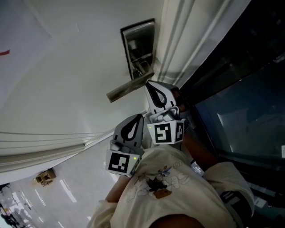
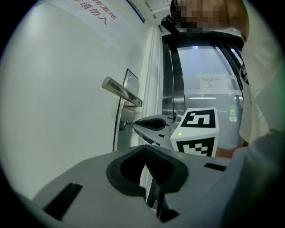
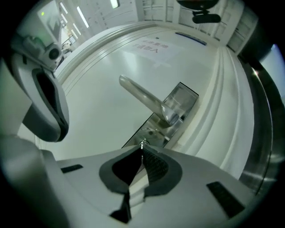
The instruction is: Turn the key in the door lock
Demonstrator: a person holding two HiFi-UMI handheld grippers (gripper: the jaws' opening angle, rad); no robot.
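Note:
A white door carries a steel lock plate (image 1: 138, 44) with a lever handle (image 1: 129, 88) sticking out. A small key (image 3: 142, 143) sits in the keyhole below the handle. My right gripper (image 3: 142, 149) points level at the plate and is shut on the key's head. From the left gripper view the same tips (image 2: 132, 125) meet the key (image 2: 126, 125) under the lever handle (image 2: 122, 91). My left gripper (image 2: 146, 155) hangs back from the door, below the right one, shut with nothing in it. From the head it sits at lower left (image 1: 138, 118).
The door frame's white moulding (image 1: 178, 40) runs beside the lock plate. Dark glass (image 1: 240, 111) lies to the right of it. A printed notice (image 2: 95, 13) is stuck on the door above the handle. The person's sleeve (image 1: 178, 191) fills the bottom of the head view.

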